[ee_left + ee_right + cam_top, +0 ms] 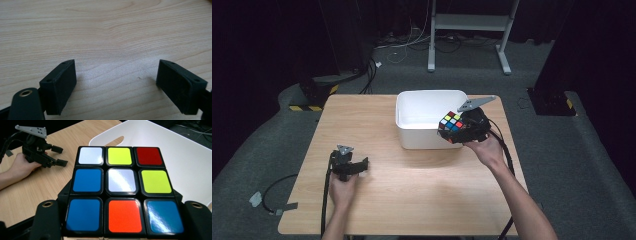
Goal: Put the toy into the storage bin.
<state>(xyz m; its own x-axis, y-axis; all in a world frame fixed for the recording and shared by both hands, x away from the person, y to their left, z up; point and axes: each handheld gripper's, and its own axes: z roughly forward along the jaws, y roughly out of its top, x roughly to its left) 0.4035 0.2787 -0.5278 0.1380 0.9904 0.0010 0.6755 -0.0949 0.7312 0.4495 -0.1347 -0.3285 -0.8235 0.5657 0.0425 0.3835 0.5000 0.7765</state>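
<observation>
Right gripper [462, 131] fingers clamp puzzle cube [451, 126], frame centre-right, at near right corner of white bin [412, 100]; bin cavity lies up-left. Left gripper [116, 82] gapes wide, empty, lower left.

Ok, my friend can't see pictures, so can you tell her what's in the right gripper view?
A scrambled puzzle cube sits clamped in the right claw, its top squares white, yellow, red, blue and orange. Behind it is a white bin on a wooden table. Far left, a hand holds the left claw, open.
</observation>
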